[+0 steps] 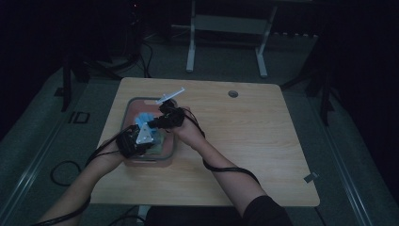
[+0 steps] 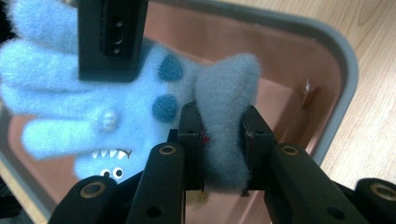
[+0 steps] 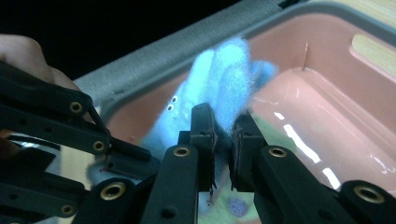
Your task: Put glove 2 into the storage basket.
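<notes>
A fuzzy light-blue glove puppet [image 2: 93, 107] with darker blue spots, white teeth and small eyes hangs over a pink tray with a grey rim [image 2: 348, 70]. My left gripper [image 2: 223, 123] is shut on a thick fold of the puppet. My right gripper [image 3: 223, 126] is shut on another part of the puppet [image 3: 224, 70]; one of its black fingers [image 2: 112, 42] shows in the left gripper view, against the puppet's upper part. In the high view both grippers, left [image 1: 143, 126] and right [image 1: 155, 123], meet over the tray [image 1: 171, 153] with the puppet [image 1: 143, 117] between them.
The tray sits on the left half of a wooden table [image 1: 254, 141] with a round cable hole [image 1: 233, 93] at the back. A pale green soft item [image 3: 233, 205] with a purple spot lies on the tray's bottom. A white frame [image 1: 226, 23] stands behind the table.
</notes>
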Action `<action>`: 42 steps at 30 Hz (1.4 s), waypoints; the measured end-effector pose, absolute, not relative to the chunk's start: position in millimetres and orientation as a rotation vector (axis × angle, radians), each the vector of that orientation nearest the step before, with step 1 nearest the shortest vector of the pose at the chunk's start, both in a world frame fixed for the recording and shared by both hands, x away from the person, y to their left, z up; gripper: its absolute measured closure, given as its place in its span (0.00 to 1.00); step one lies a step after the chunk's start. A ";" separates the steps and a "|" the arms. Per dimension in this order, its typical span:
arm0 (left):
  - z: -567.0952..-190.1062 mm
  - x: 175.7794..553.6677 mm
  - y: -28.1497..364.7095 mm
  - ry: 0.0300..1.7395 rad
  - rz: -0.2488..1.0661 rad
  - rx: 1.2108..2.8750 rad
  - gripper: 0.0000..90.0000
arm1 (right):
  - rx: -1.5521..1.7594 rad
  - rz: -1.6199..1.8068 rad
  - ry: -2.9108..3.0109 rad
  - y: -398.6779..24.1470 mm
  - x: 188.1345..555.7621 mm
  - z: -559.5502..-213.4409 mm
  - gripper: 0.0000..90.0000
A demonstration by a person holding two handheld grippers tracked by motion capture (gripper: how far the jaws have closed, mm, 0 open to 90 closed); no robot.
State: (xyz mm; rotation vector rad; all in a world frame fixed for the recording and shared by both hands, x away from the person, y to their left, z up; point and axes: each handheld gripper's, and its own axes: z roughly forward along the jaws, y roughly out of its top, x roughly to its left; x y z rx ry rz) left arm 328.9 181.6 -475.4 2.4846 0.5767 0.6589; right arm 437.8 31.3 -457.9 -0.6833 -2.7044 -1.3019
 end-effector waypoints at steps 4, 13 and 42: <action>-483.1 336.2 179.9 0.580 0.622 2.497 0.83 | -0.704 -1.262 -2.722 31.6 442.2 -465.6 0.91; -497.2 347.1 172.4 0.574 0.584 2.528 0.83 | -0.787 -1.199 -2.779 31.2 450.2 -488.0 0.91; -470.9 350.0 180.0 0.849 0.525 2.276 0.02 | -0.731 -1.383 -2.712 -9.5 444.4 -454.2 0.31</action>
